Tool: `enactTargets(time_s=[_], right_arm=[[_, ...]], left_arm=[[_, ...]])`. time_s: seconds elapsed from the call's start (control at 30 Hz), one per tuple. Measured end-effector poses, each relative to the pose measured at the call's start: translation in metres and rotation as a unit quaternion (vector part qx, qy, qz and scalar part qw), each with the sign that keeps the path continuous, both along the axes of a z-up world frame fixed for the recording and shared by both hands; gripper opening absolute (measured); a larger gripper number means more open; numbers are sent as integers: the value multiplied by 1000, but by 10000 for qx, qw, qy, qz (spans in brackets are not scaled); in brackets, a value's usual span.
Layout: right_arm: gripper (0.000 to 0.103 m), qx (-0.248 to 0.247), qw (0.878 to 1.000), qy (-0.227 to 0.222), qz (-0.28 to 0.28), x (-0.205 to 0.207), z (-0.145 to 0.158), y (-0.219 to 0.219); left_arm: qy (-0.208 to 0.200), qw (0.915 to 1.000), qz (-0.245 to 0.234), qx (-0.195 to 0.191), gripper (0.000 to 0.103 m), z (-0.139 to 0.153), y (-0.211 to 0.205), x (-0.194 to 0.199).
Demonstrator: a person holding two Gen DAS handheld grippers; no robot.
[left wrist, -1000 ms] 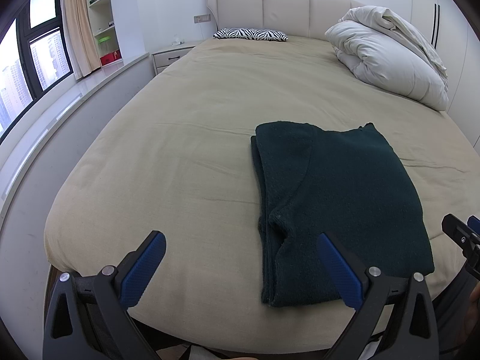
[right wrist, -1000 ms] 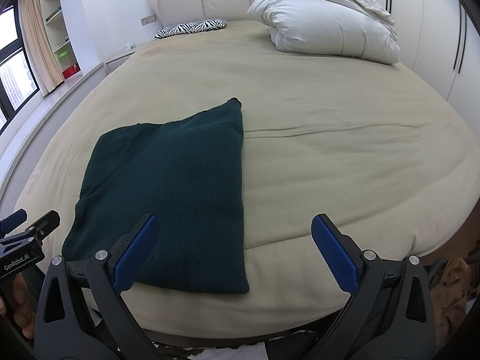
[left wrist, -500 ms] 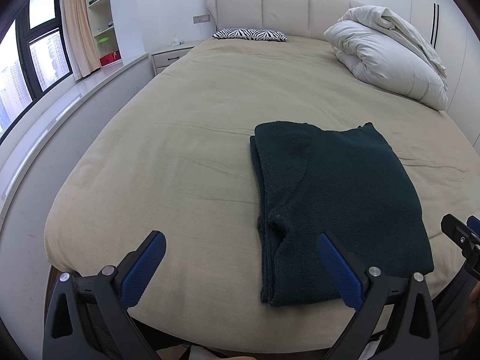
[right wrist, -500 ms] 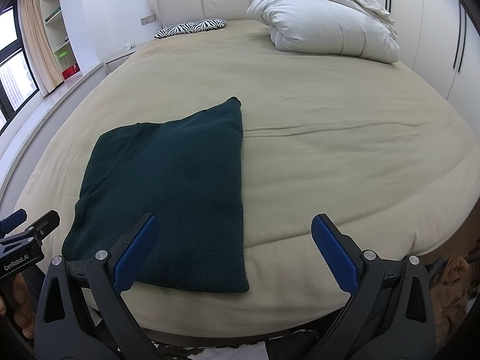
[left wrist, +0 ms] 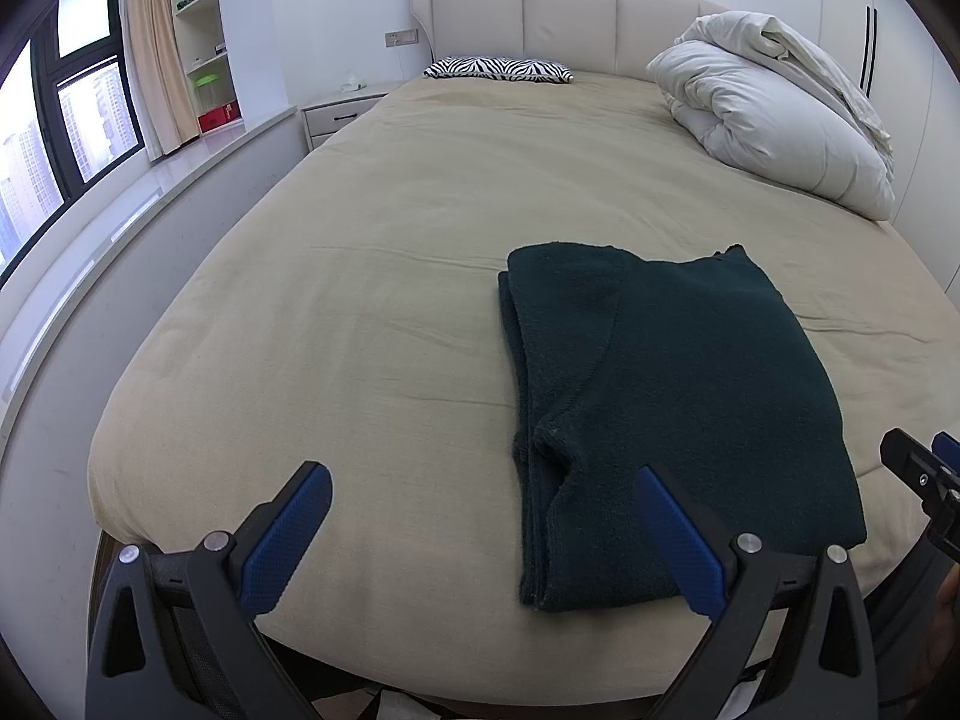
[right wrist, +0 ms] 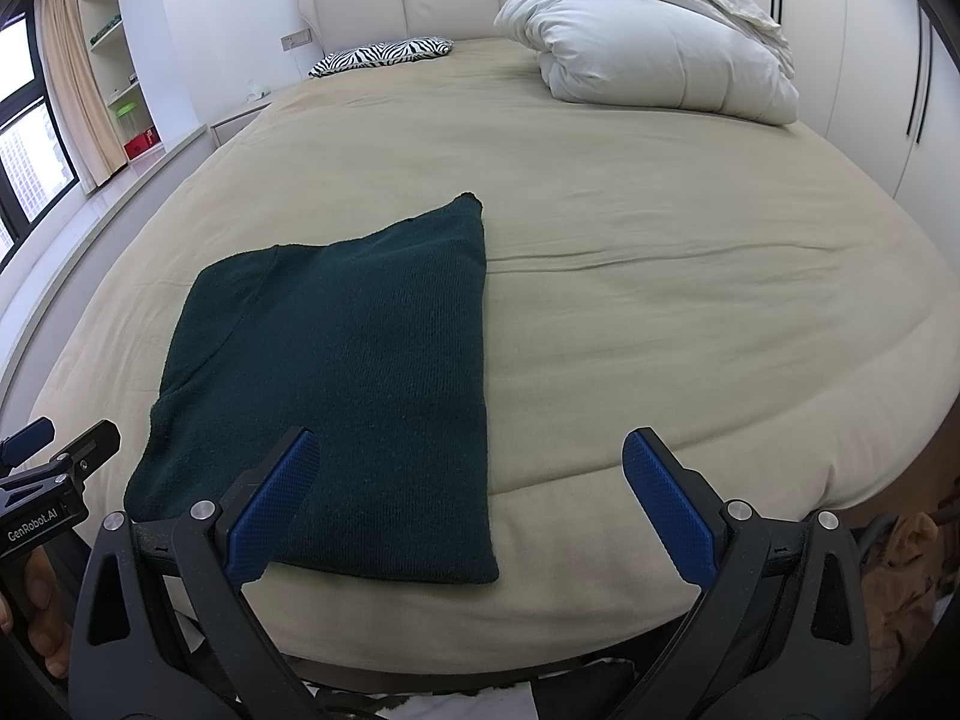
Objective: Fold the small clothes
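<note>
A dark green knitted garment (left wrist: 666,408) lies folded into a flat rectangle on the beige bed (left wrist: 372,300) near its foot edge; it also shows in the right wrist view (right wrist: 354,384). My left gripper (left wrist: 480,534) is open and empty, held back at the foot edge, left of the garment's near end. My right gripper (right wrist: 468,504) is open and empty, over the garment's near right corner. Neither touches the cloth.
A rolled white duvet (left wrist: 774,126) lies at the far right of the bed. A zebra-print pillow (left wrist: 498,69) rests by the headboard (left wrist: 540,12). A nightstand (left wrist: 342,111), window ledge and shelves stand to the left. Wardrobe doors (right wrist: 888,60) are on the right.
</note>
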State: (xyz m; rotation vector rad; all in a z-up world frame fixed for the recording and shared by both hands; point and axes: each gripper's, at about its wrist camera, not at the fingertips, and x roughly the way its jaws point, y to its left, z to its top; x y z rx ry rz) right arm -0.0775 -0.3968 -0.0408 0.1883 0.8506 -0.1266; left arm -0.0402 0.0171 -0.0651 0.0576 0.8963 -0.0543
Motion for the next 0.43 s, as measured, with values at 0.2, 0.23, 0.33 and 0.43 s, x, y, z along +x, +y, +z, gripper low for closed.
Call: enactTargets(time_s=[0.2,0.23,0.33,0.43], right_arm=[[103,9,10000,5,-7,0,0,0],[103,12,10000,7,-10,0,0,0],[103,18,10000,10,-7,0,-1,0],[103,17,10000,15,-1,0,-1,0]], left_arm=[[5,10000,-6,-5,103,0,0,-1],[6,10000,-17,-3,103,0,1,0],[-19,10000,-37,-9,103,0,2,0],[-41,10000,-71,6,103,2,3,0]])
